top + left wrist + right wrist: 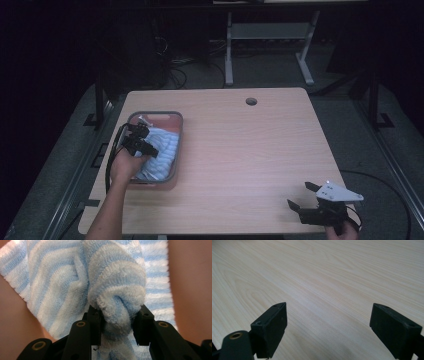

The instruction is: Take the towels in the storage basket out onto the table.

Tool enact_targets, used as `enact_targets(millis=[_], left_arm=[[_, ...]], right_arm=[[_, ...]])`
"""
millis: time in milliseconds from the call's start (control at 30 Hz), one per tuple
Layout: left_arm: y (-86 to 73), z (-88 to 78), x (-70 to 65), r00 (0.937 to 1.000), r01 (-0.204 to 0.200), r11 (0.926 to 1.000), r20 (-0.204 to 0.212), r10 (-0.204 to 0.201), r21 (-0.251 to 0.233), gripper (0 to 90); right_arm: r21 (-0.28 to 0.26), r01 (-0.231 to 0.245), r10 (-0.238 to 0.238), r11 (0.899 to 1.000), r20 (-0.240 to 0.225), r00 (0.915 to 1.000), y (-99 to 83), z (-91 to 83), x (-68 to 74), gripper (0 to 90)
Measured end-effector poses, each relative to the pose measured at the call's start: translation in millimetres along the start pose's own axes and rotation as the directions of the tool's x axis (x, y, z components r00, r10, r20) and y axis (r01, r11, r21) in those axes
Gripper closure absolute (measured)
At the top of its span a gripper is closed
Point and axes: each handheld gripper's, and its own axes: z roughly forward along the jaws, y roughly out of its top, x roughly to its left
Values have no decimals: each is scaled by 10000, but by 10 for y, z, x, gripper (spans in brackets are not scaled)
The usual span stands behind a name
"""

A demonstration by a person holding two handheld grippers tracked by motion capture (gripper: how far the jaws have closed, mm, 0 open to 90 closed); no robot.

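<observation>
The wooden table [240, 150] filled the middle of the high view, its pale grain also running beneath the right gripper's jaws in the right gripper view. A round cable hole [251, 101] lay near its far edge. On the table's left side stood a grey-rimmed tray [176, 145] with a pinkish floor. Inside this tray lay the blue-and-white striped towel [62, 290], covering most of the tray's near half. The left gripper [145, 145] reached into the tray from the near left, with the person's left hand [125, 165] behind it. In the left gripper view, its jaws had closed on a bunched fold of the towel, the terry cloth bulging out above and below the pads. The right gripper [302, 196] rested near the table's near right corner, well apart from the tray, its jaws spread wide with nothing but bare wood between them.
</observation>
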Motion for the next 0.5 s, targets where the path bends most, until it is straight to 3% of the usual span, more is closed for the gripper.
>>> enact_targets(millis=[200,267,500], left_arm=[[-72,-159,44,9988,173,9977,460,-143,-655,650],[-91,-193,77,9962,266,9972,842,-206,-701,649],[-142,-318,127,9884,606,9903,1456,-421,-1248,649]], right_arm=[[37,-8,7,10000,1,10000,5,11,12,138],[40,3,-4,10000,52,10000,7,11,14,137],[61,-20,19,10000,140,9999,9,14,27,138]])
